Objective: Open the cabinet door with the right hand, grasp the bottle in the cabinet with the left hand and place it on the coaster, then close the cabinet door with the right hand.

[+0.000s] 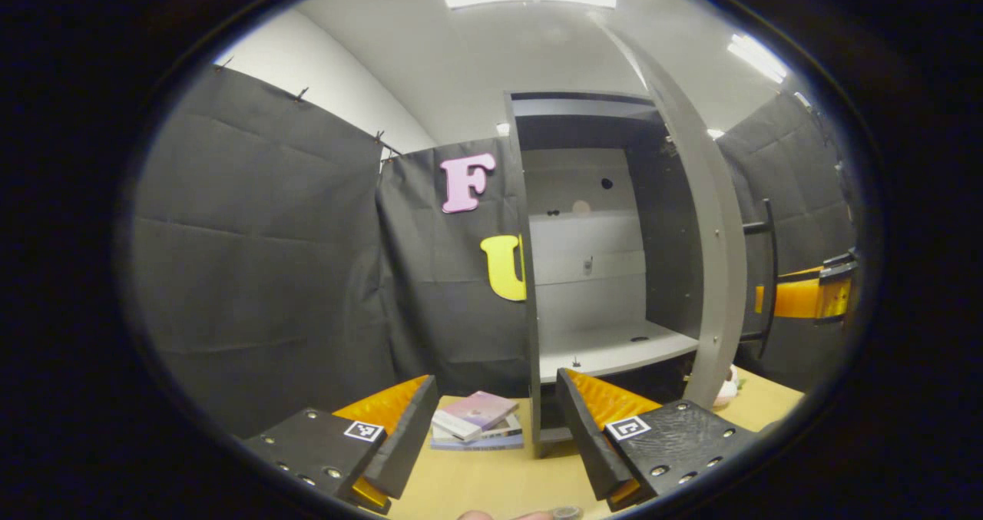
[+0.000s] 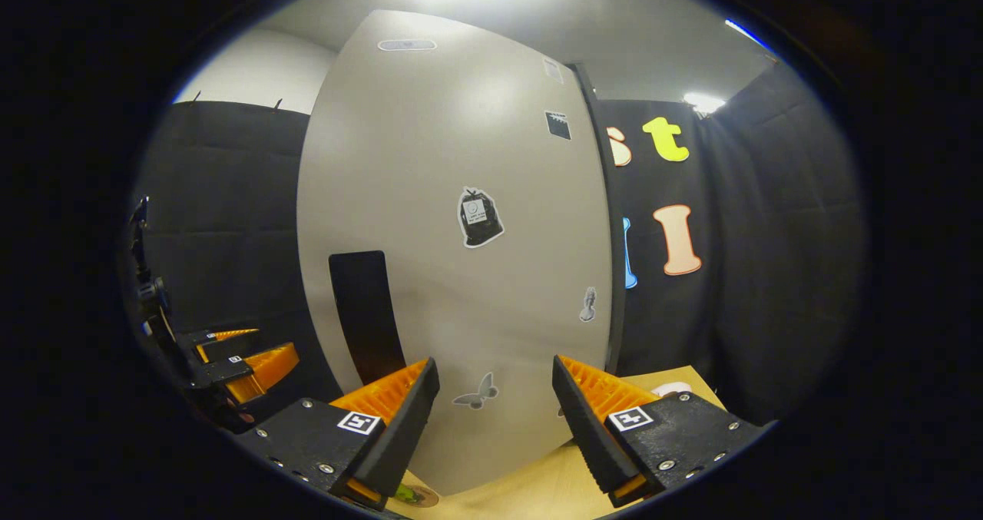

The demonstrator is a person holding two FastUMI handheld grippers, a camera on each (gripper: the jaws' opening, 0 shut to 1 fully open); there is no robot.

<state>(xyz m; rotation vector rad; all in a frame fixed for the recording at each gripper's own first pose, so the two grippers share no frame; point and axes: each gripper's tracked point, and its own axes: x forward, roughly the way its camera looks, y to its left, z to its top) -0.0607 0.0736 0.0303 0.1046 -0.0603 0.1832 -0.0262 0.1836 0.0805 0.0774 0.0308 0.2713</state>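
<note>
Dead center of the right gripper view, the cabinet door [image 2: 453, 259] faces the right gripper [image 2: 495, 412], jaws wide and empty, probably lined up to push it closed, while the left gripper [image 1: 495, 428] gapes empty too.

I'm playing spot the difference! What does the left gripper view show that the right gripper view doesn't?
Left gripper view: the inside of the cabinet with its shelf, and a stack of books beside it. Right gripper view: the front of the cabinet door, with stickers and a dark handle. Both: that open door and the wooden table.
</note>
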